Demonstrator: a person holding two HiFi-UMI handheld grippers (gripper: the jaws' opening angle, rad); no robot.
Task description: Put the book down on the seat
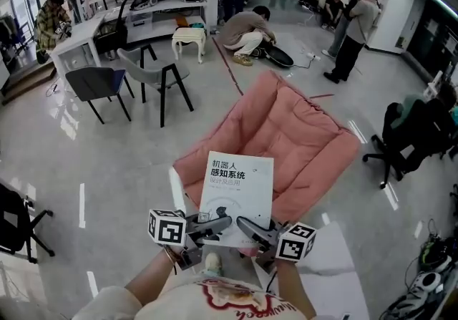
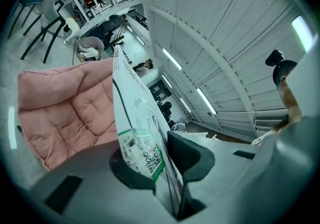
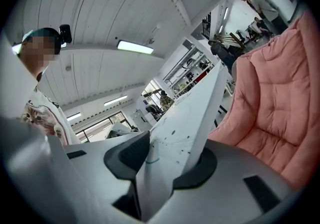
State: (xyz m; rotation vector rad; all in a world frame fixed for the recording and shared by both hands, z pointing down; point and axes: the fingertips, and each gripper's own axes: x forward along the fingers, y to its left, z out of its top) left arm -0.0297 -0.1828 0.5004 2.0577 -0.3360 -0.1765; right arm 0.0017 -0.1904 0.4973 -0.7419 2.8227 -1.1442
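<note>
Right now your left hand-held gripper (image 1: pixel 213 227) is clamped on the near edge of the book (image 1: pixel 237 186), left of its middle. The book is held in the air at the near edge of the pink seat (image 1: pixel 308 132). Your right hand-held gripper (image 1: pixel 252 230) pinches the same edge further right. It looks thin, light and glossy, likely to sag or slip, so grip near both corners.

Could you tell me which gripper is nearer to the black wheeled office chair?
Right. The right gripper grips the white book on the side toward the black office chair; the left gripper grips its opposite side.
</note>
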